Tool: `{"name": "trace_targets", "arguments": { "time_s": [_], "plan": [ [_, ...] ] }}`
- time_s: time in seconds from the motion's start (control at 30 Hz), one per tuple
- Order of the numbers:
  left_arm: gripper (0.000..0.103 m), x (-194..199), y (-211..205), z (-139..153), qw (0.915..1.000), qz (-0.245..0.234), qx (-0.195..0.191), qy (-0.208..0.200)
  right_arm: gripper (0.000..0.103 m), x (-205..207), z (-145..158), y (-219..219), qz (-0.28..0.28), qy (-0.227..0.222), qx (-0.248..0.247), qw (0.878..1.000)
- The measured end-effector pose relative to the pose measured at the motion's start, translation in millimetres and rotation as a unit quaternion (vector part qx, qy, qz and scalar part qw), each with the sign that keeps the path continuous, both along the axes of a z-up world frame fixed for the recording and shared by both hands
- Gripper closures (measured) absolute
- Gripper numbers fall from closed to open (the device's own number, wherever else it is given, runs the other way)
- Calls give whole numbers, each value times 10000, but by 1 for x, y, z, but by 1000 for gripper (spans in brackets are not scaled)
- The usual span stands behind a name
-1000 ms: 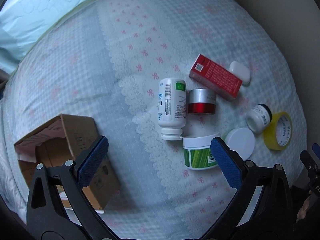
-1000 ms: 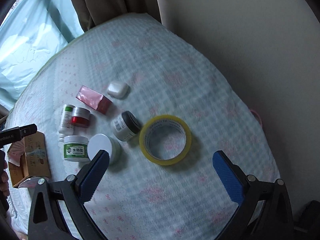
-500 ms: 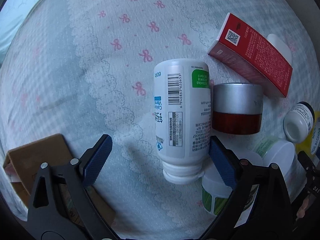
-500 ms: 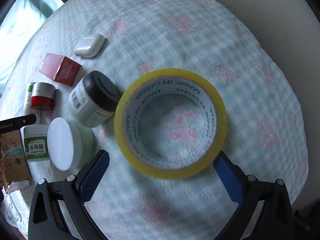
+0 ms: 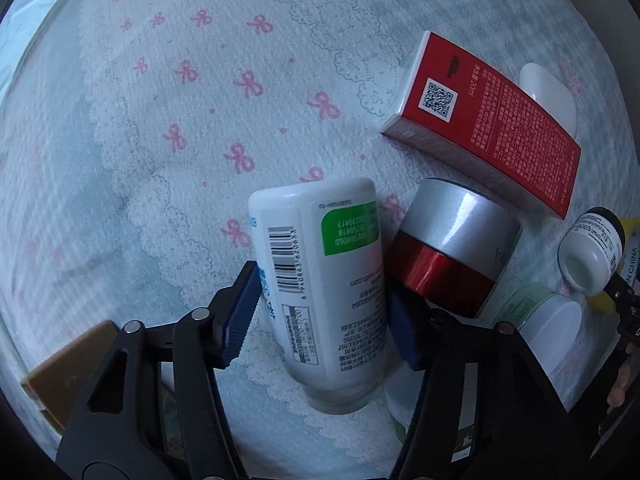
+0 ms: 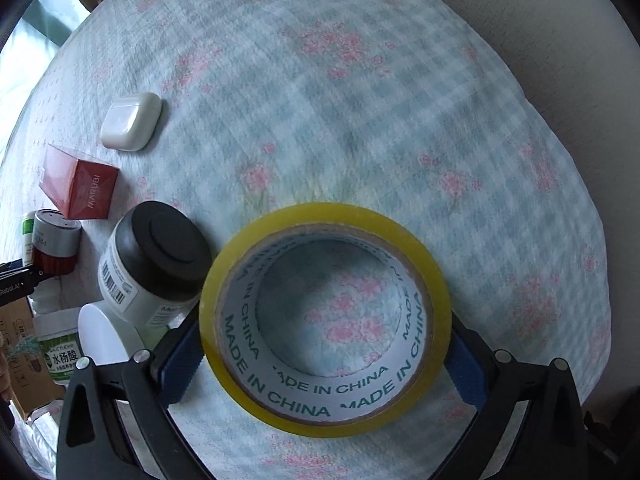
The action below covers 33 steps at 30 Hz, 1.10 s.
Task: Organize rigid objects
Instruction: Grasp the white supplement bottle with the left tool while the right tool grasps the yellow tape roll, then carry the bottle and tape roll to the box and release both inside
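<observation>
Blue-padded left gripper pinches the white bottle; right gripper clamps the yellow tape roll

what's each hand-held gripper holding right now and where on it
Left hand-held gripper: white bottle, across its middle. Right hand-held gripper: yellow tape roll, across its outer rim.

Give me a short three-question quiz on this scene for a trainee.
1. True or false: the left gripper is closed around the white bottle.
2. What is the right gripper clamping? A) tape roll B) red box C) black-lidded jar
3. Fill in: the white earbud case lies beside the ___ box.

Key: 1 true; 2 A; 3 red.
</observation>
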<state>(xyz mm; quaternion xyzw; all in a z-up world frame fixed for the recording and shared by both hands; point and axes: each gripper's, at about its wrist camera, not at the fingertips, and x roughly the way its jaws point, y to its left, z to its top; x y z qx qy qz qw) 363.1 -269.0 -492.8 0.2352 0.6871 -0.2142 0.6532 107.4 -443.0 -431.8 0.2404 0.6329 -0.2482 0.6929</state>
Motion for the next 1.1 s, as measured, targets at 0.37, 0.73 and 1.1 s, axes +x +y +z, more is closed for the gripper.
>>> {"name": "trace_targets", "arguments": {
  "time_s": [0.37, 0.73, 1.1],
  "plan": [
    [54, -2, 1, 13, 9998, -67, -183, -61, 5, -8, 3, 9, 10, -59, -74, 10000],
    [55, -51, 43, 86, 9982, 220, -431, -354, 5, -31, 50, 17, -49, -549, -219, 9982],
    [55, -95, 84, 235, 9818, 926, -1334, -984, 5, -57, 169, 40, 393, -1273, -474, 9899]
  ]
}}
